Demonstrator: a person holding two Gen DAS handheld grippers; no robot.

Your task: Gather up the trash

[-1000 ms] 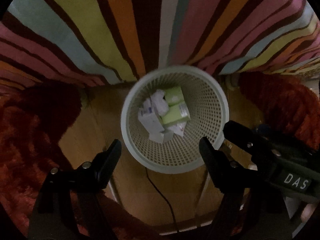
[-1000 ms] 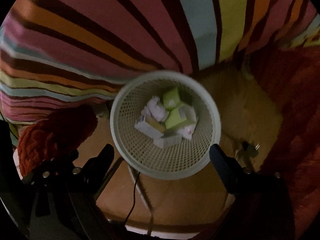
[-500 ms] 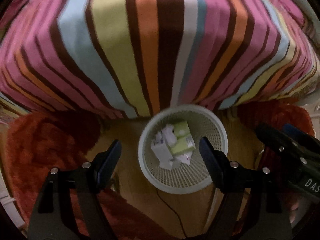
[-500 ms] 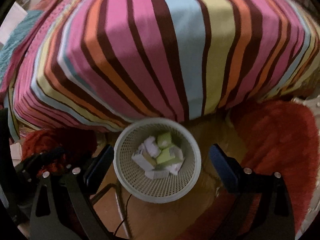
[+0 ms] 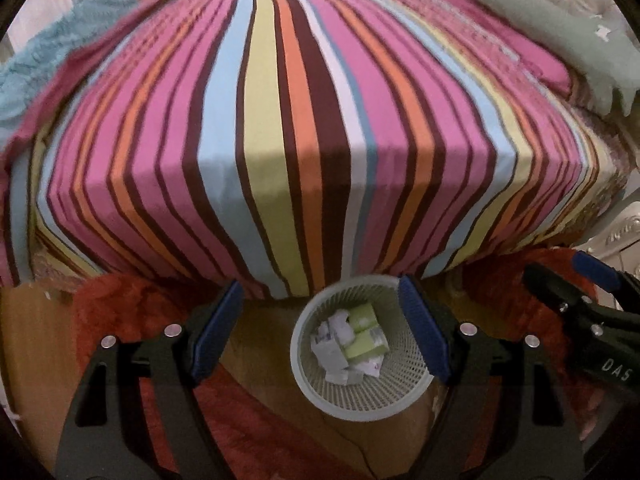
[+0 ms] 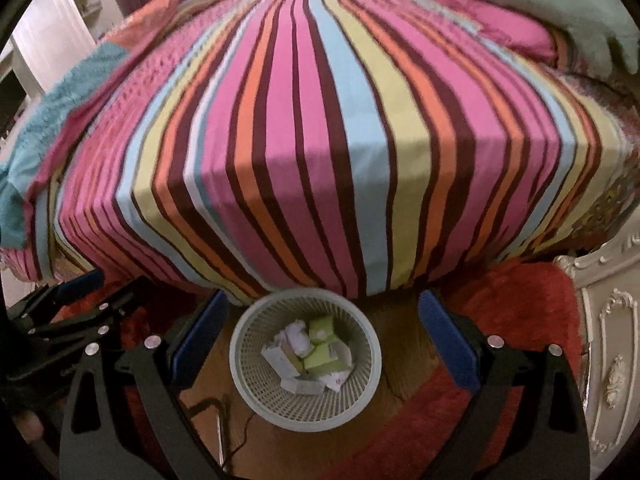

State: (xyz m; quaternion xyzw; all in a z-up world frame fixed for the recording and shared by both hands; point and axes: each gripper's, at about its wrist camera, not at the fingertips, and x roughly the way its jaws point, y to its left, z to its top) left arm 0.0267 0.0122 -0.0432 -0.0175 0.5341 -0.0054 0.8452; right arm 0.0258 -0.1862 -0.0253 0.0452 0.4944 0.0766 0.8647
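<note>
Only legible writing I logged: white letters "DAS" on the black body of the right gripper (image 5: 576,280) where it entered the right edge of the left wrist view. Print on the trash (image 5: 350,344) was too small and blurred to read; I made out white cartons, crumpled paper and pale green boxes lying inside the white mesh bin (image 5: 360,400), low centre of both frames, on wood floor against the foot of the striped bed cover (image 5: 300,140). Left gripper (image 5: 320,328) had its blue-padded jaws spread with nothing between them; the bin showed through the gap. Right gripper's jaws likewise stood apart and empty. Red rug (image 6: 520,312) ran off lower right. Ornate cream furniture (image 6: 612,340) cut by the right edge. A dark cable (image 6: 240,432) on the floor, its ends hidden.
</note>
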